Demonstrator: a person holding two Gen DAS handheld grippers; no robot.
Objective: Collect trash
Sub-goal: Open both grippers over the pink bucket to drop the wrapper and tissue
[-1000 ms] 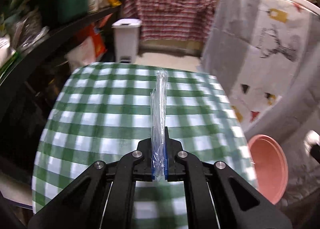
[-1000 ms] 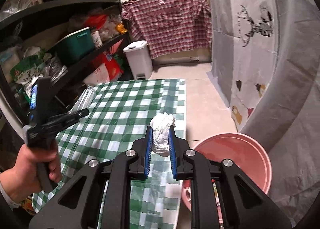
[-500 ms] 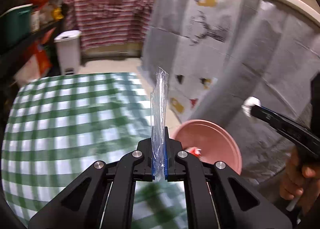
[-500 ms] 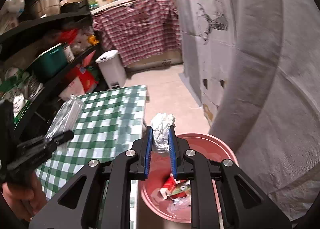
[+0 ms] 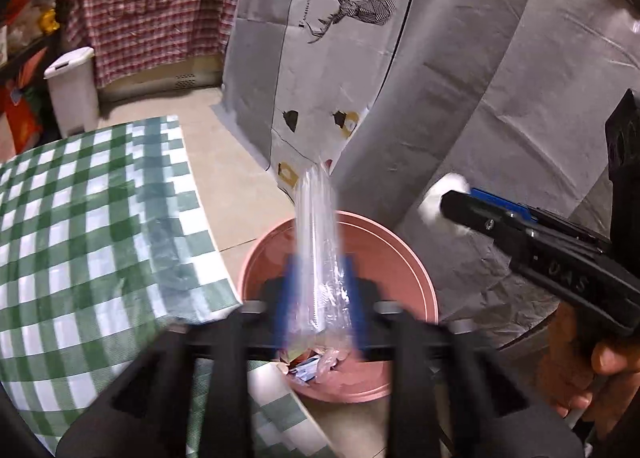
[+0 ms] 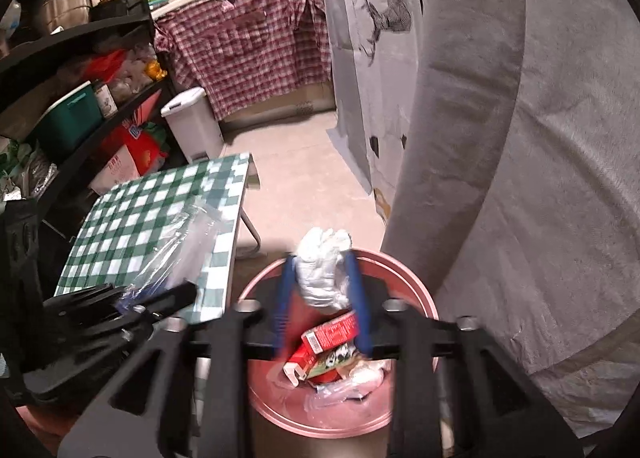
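Trash is being dropped into the pink bin (image 5: 416,282) from both grippers.

Left wrist view: the clear plastic wrapper (image 5: 318,242) stands upright between the blue fingers (image 5: 288,298) of the left gripper (image 5: 320,298). The fingers are parting; the wrapper is still between them, and whether the pads still touch it cannot be told through the blur. The bin mouth lies directly below and ahead of the fingertips; earlier trash is seen inside it. The green checked surface (image 5: 80,226) lies to the left of the fingers. The right gripper (image 5: 460,206), in a hand (image 5: 592,370), is seen to the right with a white wad at its tip.

Right wrist view: the crumpled white tissue (image 6: 324,270) sits between the blue fingers (image 6: 356,298) of the right gripper (image 6: 320,298), which are also parting. The bin (image 6: 420,290) lies just below, with a red carton (image 6: 328,342) inside.

Judgement: both grippers should be kept over the bin centre until each piece has fallen clear. The light wrapper may cling to a pad; a fuller opening or slight shake may be needed.
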